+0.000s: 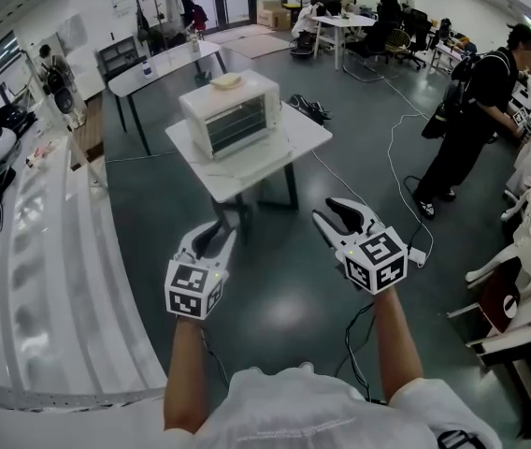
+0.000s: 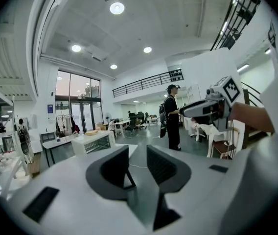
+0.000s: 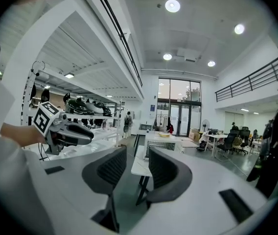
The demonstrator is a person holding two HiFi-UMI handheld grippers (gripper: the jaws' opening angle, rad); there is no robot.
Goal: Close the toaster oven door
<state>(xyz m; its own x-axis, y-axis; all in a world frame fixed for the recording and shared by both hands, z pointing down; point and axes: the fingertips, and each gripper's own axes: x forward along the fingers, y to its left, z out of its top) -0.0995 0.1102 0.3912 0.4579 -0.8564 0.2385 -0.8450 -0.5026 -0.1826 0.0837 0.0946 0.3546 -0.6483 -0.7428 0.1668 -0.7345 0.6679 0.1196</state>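
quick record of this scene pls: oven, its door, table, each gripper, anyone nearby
toaster oven: on the small white table, well ahead of both grippers
door: looks shut
on top of oven: pale yellow item
left gripper: jaws apart, empty, held in the air
right gripper: jaws apart, empty, held in the air
person: standing at the right, turned away
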